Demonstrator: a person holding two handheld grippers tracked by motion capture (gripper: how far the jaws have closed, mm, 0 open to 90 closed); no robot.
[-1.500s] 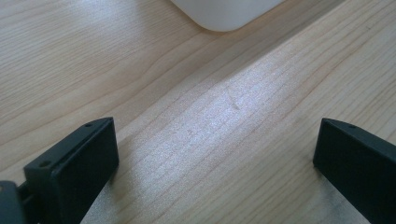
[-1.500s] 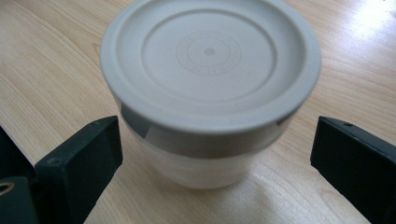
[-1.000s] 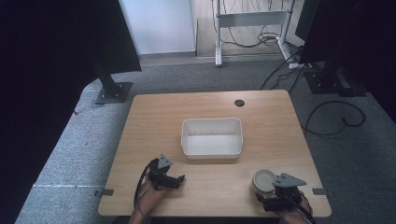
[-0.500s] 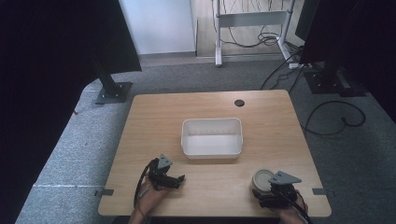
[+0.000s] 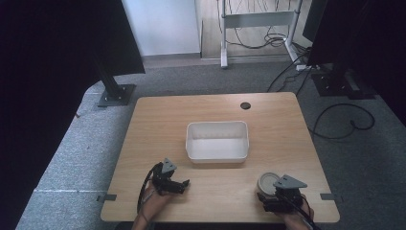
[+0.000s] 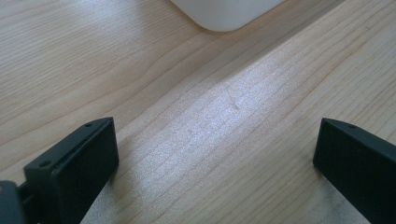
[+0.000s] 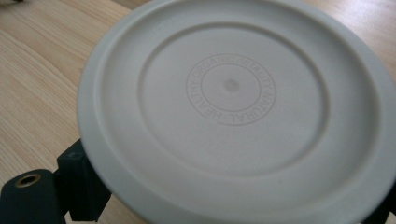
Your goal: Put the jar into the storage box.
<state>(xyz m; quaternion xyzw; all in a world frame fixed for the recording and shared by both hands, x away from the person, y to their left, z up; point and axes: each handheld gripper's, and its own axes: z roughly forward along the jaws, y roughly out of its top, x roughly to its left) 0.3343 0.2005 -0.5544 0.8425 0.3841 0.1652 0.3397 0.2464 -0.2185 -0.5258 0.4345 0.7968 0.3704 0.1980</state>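
Black jaws of the right gripper (image 5: 274, 191) straddle a round grey plastic lid (image 7: 233, 112) at the table's near right; whether they pinch it, I cannot tell. It has crept slightly left. Left gripper (image 5: 179, 184) idles, jaws wide, near the white rectangular plastic tub (image 5: 218, 154).

One white tub (image 5: 218, 140), one round grey-lidded container (image 5: 267, 182), two grippers, one wooden table (image 5: 158, 120)
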